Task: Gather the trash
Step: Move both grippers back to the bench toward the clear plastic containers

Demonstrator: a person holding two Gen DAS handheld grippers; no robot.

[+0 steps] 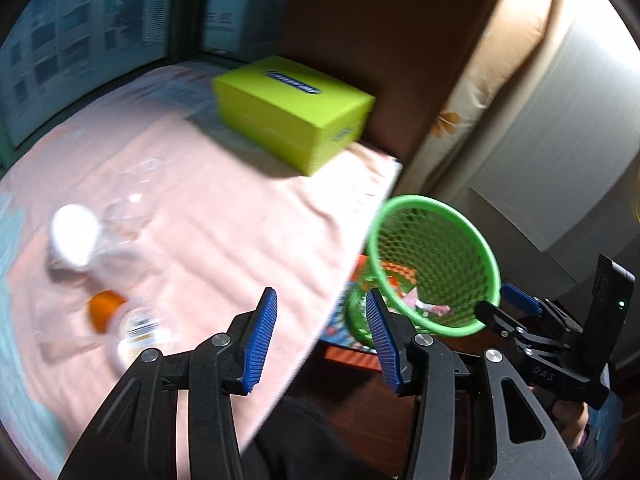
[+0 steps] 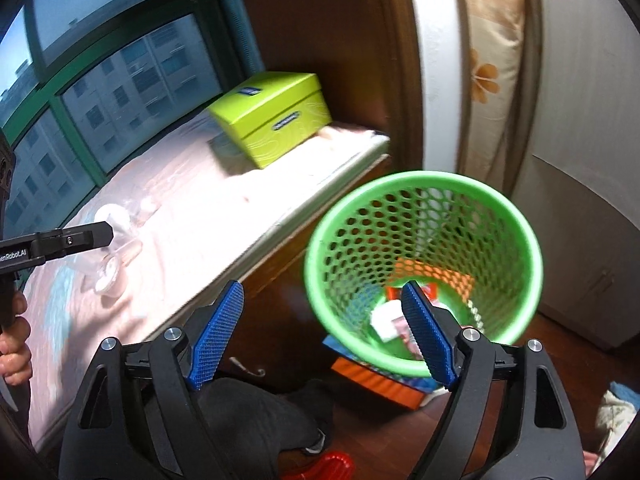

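A green mesh trash basket stands on the floor beside the bed and holds some paper scraps. On the pink bedsheet lie a white-capped clear bottle, an orange-capped bottle and a small container, all blurred. My left gripper is open and empty over the bed's edge. My right gripper is open and empty, its right finger over the basket's rim; it also shows in the left wrist view.
A lime-green box sits at the far end of the bed by the wooden wall. Colourful flat packages lie on the floor under the basket. A window runs along the bed's far side. White cabinets stand at right.
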